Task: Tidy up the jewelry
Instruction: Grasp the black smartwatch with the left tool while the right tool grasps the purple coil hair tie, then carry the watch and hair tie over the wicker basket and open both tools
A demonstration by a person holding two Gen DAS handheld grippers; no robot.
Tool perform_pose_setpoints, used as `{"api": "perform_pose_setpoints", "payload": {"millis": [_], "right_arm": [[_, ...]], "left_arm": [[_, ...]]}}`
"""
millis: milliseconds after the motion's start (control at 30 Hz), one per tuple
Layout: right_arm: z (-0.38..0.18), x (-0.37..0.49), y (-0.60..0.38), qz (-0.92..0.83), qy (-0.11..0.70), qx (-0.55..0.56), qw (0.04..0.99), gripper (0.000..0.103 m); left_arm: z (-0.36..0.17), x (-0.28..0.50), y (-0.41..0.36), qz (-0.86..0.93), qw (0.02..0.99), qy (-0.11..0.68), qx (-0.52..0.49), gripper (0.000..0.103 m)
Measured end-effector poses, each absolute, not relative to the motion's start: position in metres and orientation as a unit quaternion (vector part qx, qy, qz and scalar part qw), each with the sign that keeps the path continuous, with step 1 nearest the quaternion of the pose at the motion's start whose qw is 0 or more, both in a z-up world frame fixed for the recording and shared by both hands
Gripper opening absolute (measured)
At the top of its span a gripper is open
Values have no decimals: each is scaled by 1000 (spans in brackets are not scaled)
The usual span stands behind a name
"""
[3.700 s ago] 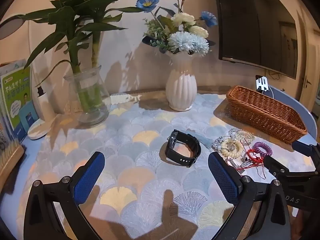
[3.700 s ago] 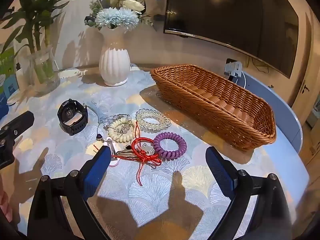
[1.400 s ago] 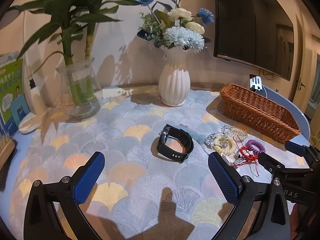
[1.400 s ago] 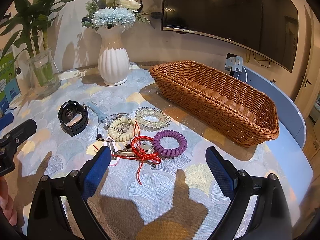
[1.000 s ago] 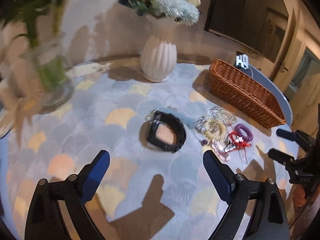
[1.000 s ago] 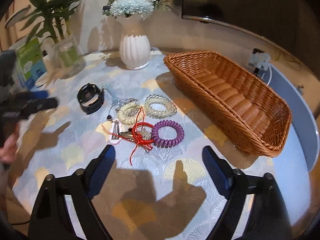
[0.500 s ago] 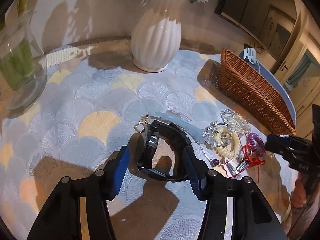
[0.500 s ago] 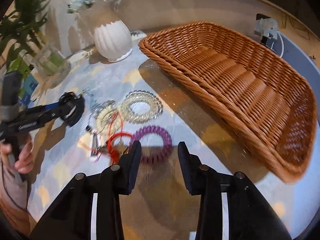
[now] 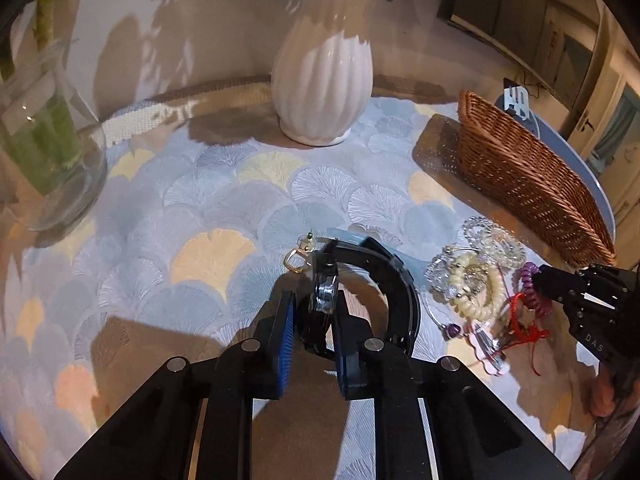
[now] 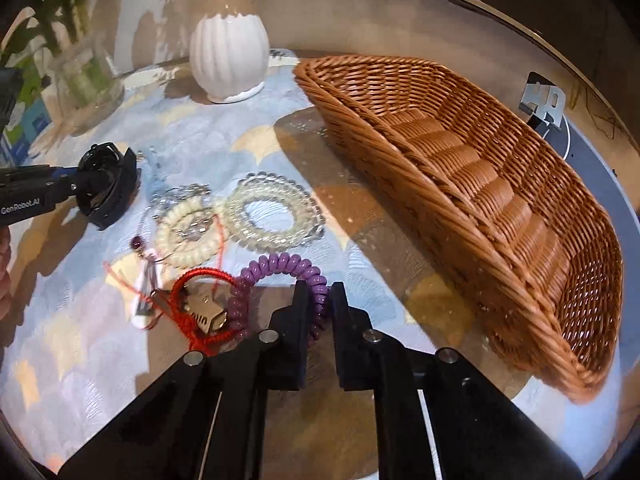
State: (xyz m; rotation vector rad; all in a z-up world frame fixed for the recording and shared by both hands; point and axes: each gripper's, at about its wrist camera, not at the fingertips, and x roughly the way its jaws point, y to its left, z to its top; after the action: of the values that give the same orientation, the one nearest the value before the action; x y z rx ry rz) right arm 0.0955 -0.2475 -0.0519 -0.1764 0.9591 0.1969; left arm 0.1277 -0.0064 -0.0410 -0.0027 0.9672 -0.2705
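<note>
Closest in, the left gripper (image 9: 312, 316) has just been closing and its blue pads now pinch the case of the black wristwatch with a rubbery strap (image 9: 360, 288), which stands on edge on the fan-patterned tablecloth (image 9: 208, 248); the right gripper (image 10: 318, 304) has likewise just been closing and its black fingers are narrowed onto the near arc of the purple spiral coil bracelet (image 10: 276, 276), which lies flat directly ahead of it. The watch should feel fairly solid at the case while its strap hangs loose and may swing, so the case is probably the sound place to hold. The coil looks light, springy and smooth, likely to stretch or roll between the pads, so a firm bite across one strand seems wise. Just left of the right gripper a red knotted cord (image 10: 196, 312) lies tangled over a small metal charm, touching the purple coil, and may drag along with it. A little farther off sit a cream coil bracelet (image 10: 184, 232) and a clear beaded bracelet (image 10: 272, 220), side by side. To the right and beyond stretches the long brown wicker basket (image 10: 500, 216), seemingly empty and the likely destination. Farthest stand a ribbed white ceramic vase (image 9: 324, 80) and a glass vase holding green stems (image 9: 44, 140), both well clear of the jewelry.
</note>
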Motion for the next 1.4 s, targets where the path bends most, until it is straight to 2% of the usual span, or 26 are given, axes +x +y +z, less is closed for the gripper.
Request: {"api": "perform_pose_setpoints", "payload": {"millis": [333, 600, 867, 1000, 1233, 1400], "right_arm": [[19, 50, -264, 118, 396, -66, 908, 13], [61, 81, -325, 54, 378, -46, 923, 13], [31, 158, -410, -12, 435, 11, 900, 13], [11, 175, -422, -14, 461, 21, 887, 13], [-6, 182, -419, -18, 482, 17, 876, 13], [-2, 180, -427, 2, 476, 61, 878, 16]], "left_arm": [[31, 99, -28, -185, 896, 404, 0, 17], [73, 139, -110, -241, 892, 381, 20, 17], [51, 215, -214, -283, 860, 422, 39, 17], [26, 247, -253, -284, 842, 457, 47, 17], [1, 259, -275, -281, 833, 474, 56, 18], [11, 250, -265, -301, 835, 458, 49, 27]]}}
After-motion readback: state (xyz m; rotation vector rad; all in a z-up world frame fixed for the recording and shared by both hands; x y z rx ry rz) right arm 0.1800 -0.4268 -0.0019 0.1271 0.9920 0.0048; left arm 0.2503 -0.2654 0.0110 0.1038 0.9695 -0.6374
